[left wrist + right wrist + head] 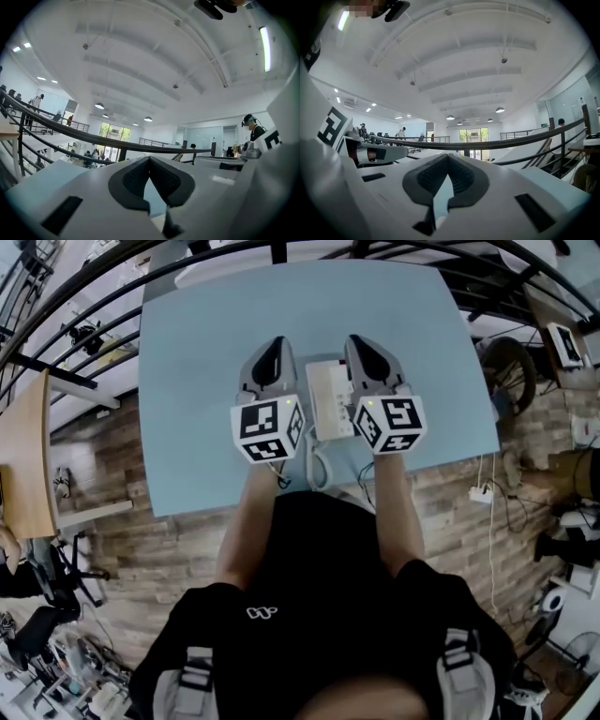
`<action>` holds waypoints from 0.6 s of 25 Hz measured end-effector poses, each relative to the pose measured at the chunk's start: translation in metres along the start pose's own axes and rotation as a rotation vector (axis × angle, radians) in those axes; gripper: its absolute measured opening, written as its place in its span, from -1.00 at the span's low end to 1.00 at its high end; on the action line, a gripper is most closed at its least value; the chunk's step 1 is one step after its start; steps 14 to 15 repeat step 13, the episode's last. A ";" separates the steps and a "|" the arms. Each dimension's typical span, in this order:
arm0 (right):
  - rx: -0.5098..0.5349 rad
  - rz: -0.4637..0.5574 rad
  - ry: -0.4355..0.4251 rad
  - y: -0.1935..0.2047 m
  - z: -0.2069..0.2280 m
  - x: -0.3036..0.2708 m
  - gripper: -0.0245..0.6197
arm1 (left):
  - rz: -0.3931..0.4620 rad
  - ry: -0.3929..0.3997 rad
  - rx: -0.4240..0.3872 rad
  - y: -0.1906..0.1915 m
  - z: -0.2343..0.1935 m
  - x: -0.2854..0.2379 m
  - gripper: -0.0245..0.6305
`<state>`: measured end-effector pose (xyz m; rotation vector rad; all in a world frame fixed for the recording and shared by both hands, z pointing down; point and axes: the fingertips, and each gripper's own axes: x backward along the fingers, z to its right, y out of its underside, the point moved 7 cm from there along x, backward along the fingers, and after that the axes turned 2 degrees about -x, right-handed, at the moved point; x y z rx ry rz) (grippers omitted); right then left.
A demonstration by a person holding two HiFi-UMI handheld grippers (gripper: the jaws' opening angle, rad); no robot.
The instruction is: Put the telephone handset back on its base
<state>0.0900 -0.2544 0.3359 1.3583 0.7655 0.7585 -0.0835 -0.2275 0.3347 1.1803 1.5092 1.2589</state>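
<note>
A white telephone point(330, 397) lies on the light blue table point(197, 352), near its front edge, between my two grippers. Its coiled cord point(319, 465) hangs over that edge. I cannot tell the handset apart from the base in the head view. My left gripper point(274, 345) rests on the table just left of the phone, jaws shut with nothing between them point(150, 159). My right gripper point(361, 341) lies along the phone's right side and covers part of it; its jaws are also shut and empty point(448, 157). Both gripper views look up at the ceiling and do not show the phone.
Dark railings point(84, 296) curve behind the table. A wooden desk point(23, 456) stands at the left, and cables and equipment point(562, 512) crowd the floor at the right. The table's back half point(375, 296) holds nothing.
</note>
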 end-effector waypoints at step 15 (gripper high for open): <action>0.033 0.012 0.015 0.003 0.011 -0.001 -0.94 | -0.010 -0.029 0.031 0.009 -0.016 -0.008 -0.93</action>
